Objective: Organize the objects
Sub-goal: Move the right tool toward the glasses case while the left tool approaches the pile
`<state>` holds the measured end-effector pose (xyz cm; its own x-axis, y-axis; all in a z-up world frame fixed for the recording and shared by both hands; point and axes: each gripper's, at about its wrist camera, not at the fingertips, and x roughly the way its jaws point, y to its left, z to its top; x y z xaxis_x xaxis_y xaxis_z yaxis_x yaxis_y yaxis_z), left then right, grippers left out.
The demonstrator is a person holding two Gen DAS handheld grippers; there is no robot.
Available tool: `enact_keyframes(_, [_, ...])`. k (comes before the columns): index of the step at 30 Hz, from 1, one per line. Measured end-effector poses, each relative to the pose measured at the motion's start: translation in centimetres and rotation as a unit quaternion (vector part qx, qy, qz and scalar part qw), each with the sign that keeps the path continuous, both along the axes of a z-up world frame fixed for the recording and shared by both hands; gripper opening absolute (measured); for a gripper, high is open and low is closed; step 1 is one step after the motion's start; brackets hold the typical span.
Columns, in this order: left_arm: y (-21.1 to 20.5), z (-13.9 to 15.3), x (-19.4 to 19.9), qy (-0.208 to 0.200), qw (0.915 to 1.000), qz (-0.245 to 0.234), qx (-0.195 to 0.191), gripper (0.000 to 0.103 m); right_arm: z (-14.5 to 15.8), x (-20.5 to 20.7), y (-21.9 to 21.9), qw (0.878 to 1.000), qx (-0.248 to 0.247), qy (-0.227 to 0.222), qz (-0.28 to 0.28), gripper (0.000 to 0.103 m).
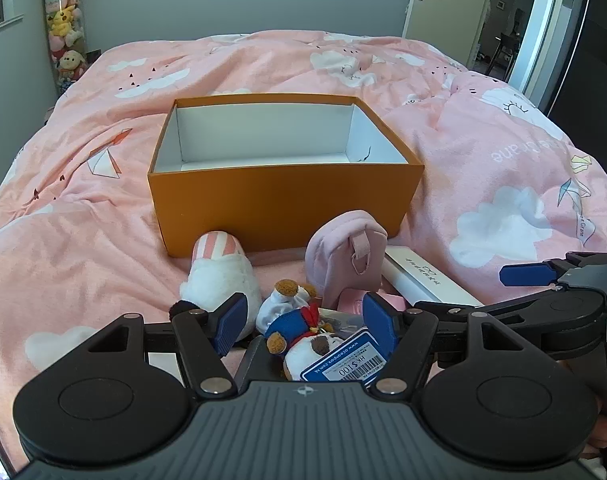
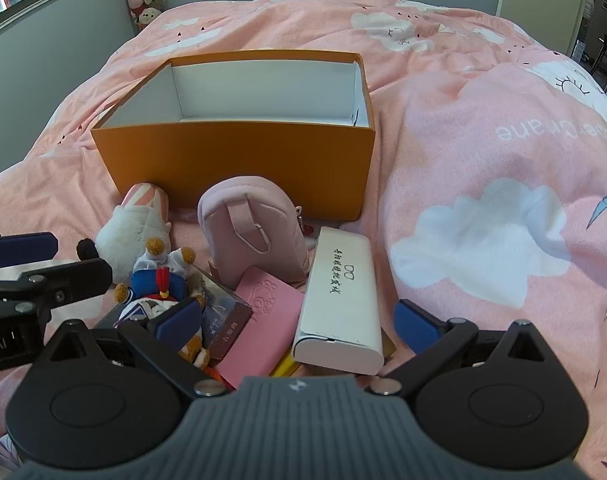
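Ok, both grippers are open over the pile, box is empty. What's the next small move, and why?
Probably close the left gripper on the sailor bear plush: it already lies between the open fingers, and the orange box just beyond sits empty. The right gripper straddles several items at once.

Two wrist-mounted fisheye views are angled down across a pink cloud-print bedspread (image 1: 83,184) from close above a toy pile. An open orange cardboard box (image 1: 279,204) (image 2: 239,160) is shared by both, seen head-on from the left, slightly rightward from the right.
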<state>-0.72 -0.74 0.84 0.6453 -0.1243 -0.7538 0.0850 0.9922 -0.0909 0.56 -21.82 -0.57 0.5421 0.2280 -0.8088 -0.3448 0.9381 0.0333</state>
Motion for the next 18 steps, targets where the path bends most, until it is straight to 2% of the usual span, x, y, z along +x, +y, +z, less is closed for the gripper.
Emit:
enact_keyframes(13, [0.05, -0.03, 0.09, 0.006, 1.0000, -0.004, -0.006, 0.078, -0.20, -0.01, 0.03, 1.000, -0.001, 0.007, 0.004, 0.102])
enact_keyframes(15, [0.25, -0.09, 0.23, 0.010, 0.9999, -0.006, -0.011, 0.076, -0.27, 0.10, 0.06, 1.000, 0.000, 0.011, 0.006, 0.102])
enact_keyframes(18, [0.80, -0.16, 0.50, 0.016, 0.9997, 0.000, -0.020, 0.065, -0.38, 0.30, 0.16, 1.000, 0.004, 0.018, 0.012, 0.102])
